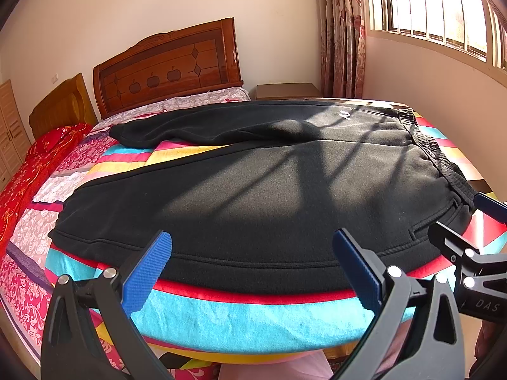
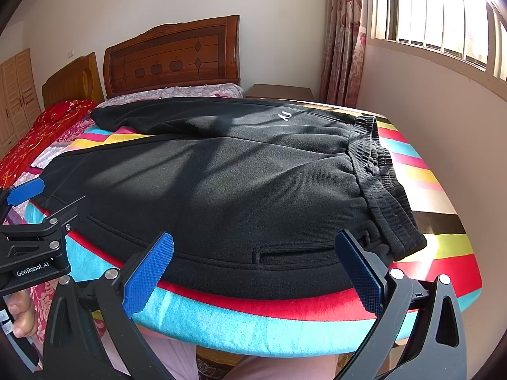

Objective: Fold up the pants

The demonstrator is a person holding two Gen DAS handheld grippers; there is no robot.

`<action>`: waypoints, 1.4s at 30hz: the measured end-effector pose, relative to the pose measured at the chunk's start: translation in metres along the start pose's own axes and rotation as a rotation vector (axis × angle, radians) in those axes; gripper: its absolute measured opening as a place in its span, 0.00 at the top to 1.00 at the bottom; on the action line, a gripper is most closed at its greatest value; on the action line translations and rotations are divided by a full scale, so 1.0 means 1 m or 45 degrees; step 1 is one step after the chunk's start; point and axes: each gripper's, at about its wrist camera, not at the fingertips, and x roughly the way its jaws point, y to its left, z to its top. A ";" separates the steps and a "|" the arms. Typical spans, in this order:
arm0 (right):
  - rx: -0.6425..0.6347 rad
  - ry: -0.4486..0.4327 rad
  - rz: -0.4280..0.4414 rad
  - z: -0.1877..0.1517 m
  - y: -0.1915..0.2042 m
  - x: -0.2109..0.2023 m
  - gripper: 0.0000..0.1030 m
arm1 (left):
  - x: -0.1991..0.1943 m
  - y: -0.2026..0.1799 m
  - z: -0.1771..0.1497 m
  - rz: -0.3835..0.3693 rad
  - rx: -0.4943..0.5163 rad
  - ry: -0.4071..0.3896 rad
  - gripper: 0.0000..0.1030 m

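Black sweatpants [image 1: 259, 190] [image 2: 221, 183] lie spread flat on a striped blanket, waistband [image 2: 377, 177] to the right, legs running off to the left. A small white logo [image 2: 283, 115] shows on the far leg. My left gripper [image 1: 253, 266] hovers open at the near hem of the closer leg, blue pads [image 1: 149, 272] wide apart and holding nothing. At the near edge by the pocket slit [image 2: 294, 255], my right gripper [image 2: 253, 269] is open too, just left of the waistband corner. Each gripper shows at the edge of the other's view.
The striped blanket [image 1: 240, 319] covers a raised surface whose near edge is just below the grippers. Behind it stand a bed with a wooden headboard [image 1: 168, 63], a red quilt [image 1: 28, 171] at left, a nightstand [image 1: 285, 90], curtains and a sunlit window [image 1: 443, 6]. A hand [image 2: 22, 316] grips the left tool.
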 end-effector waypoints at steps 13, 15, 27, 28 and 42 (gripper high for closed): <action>0.004 0.001 -0.001 0.000 -0.002 -0.001 0.04 | -0.001 -0.001 0.002 -0.010 0.006 -0.001 0.01; 0.005 -0.001 0.000 0.000 -0.003 -0.002 0.04 | -0.001 -0.002 0.003 -0.008 0.008 0.000 0.01; 0.019 0.012 -0.007 -0.001 -0.011 0.001 0.04 | 0.024 0.017 0.004 -0.206 -0.123 0.177 0.01; 0.014 0.016 -0.005 -0.001 -0.012 0.003 0.04 | 0.031 0.020 0.005 -0.237 -0.128 0.227 0.01; 0.090 0.319 0.173 0.148 -0.139 0.139 0.04 | 0.146 0.033 0.145 0.020 0.465 0.539 0.02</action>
